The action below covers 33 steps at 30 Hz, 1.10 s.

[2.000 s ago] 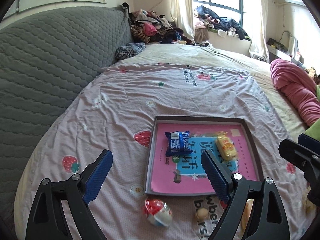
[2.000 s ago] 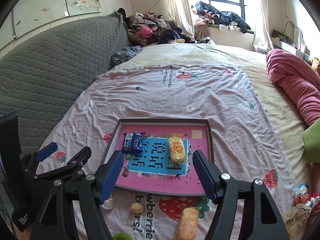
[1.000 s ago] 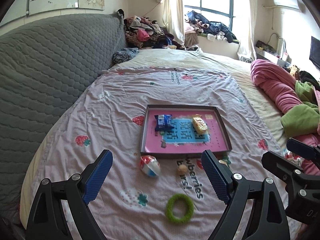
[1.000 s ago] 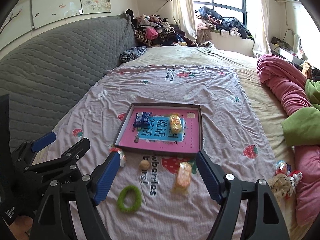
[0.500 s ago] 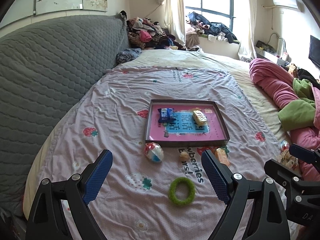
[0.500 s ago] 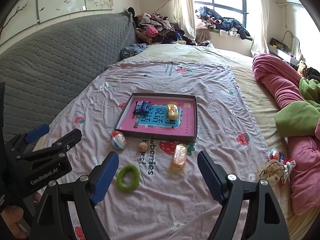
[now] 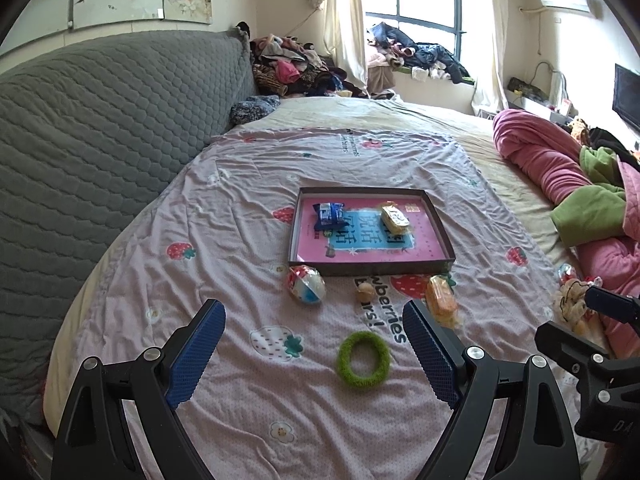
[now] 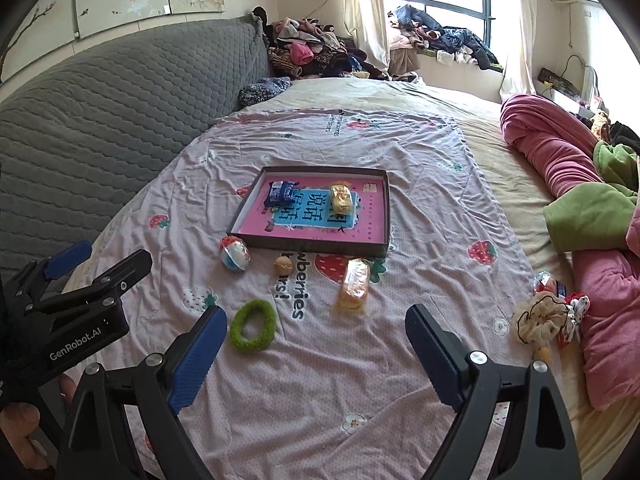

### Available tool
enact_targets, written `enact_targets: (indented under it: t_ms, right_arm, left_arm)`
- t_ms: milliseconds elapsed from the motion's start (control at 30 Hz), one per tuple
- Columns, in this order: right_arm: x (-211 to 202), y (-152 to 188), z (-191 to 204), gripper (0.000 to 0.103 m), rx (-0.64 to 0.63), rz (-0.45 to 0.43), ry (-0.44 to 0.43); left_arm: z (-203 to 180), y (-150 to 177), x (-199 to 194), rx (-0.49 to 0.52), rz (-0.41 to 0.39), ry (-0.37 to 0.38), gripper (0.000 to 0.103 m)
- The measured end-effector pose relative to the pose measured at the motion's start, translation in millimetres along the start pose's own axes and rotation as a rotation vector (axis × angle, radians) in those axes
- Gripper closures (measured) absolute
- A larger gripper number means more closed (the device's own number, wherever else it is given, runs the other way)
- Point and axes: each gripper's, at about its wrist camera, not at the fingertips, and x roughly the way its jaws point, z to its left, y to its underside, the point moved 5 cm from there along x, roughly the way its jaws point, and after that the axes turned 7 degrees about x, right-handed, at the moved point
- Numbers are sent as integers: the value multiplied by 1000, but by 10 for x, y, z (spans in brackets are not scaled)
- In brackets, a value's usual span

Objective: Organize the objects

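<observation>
A dark shallow tray [image 7: 370,268] [image 8: 312,245] with a pink liner lies on the bed. In it are a blue snack packet [image 7: 329,215] [image 8: 281,193] and a yellow wrapped cake [image 7: 394,220] [image 8: 341,197]. In front of it lie a red, white and blue ball [image 7: 306,284] [image 8: 235,253], a small tan nut [image 7: 365,291] [image 8: 283,265], an orange wrapped snack [image 7: 441,301] [image 8: 354,284] and a green fuzzy ring [image 7: 363,360] [image 8: 253,325]. My left gripper [image 7: 314,356] and right gripper [image 8: 316,356] are both open and empty, held back above the bed's near end.
A grey quilted headboard [image 7: 92,140] runs along the left. Pink and green bedding [image 8: 580,208] is piled on the right. A cream scrunchie [image 8: 540,322] and small packets [image 8: 548,284] lie at the right edge. Clothes [image 7: 288,64] are heaped by the window.
Both grippers have pulled back and up from the tray, so the loose items in front of it have come into view. Both stay open and empty.
</observation>
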Motion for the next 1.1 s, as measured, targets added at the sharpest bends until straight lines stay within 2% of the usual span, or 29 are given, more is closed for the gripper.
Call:
enact_targets:
  t_ms: [567,1100]
  right_arm:
    - [286,266,-198,12,15,48,16]
    - [748,477,-378,12,30,124,29]
  left_arm:
    - [-221,394,317,26,51,26,12]
    - [-430,733,763,64,121,65,12]
